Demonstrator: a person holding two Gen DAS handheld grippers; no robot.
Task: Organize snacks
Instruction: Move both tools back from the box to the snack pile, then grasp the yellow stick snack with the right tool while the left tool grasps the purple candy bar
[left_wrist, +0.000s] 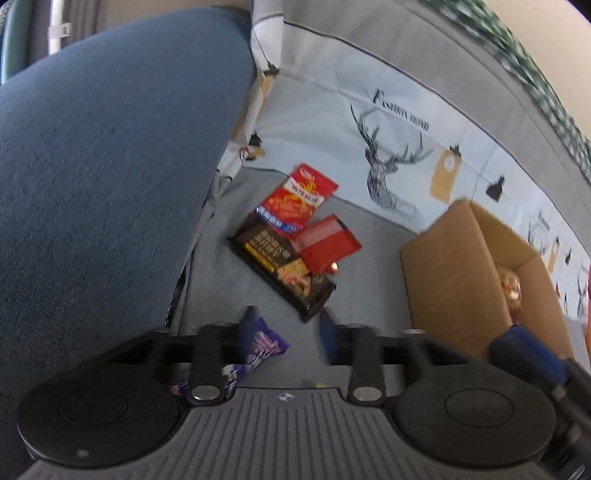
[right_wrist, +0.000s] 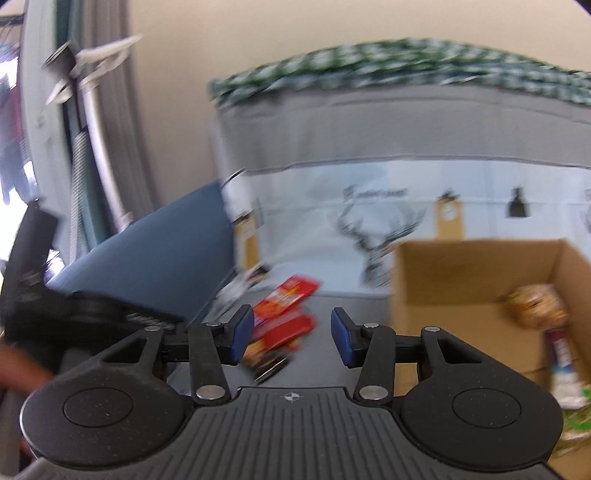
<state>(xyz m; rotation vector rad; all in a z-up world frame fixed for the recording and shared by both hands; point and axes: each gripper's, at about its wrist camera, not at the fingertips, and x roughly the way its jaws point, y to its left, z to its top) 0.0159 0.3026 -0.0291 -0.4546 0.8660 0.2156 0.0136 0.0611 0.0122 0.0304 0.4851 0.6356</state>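
A pile of snacks lies on the grey sofa seat: a red chip bag (left_wrist: 301, 194), a dark cracker box (left_wrist: 280, 269) and a red box (left_wrist: 327, 243). The pile shows blurred in the right wrist view (right_wrist: 284, 314). A purple snack packet (left_wrist: 260, 345) lies by my left gripper's left finger. My left gripper (left_wrist: 288, 332) is open above the seat, short of the pile. My right gripper (right_wrist: 291, 332) is open and empty, also facing the pile. A cardboard box (left_wrist: 454, 273) stands to the right and holds several snacks (right_wrist: 539, 306).
A blue cushion (left_wrist: 103, 177) fills the left side. The sofa back wears a white deer-print cover (left_wrist: 388, 147). The right gripper's body (left_wrist: 535, 358) shows at the left view's lower right. A hand and the left gripper (right_wrist: 33, 280) show at the right view's left edge.
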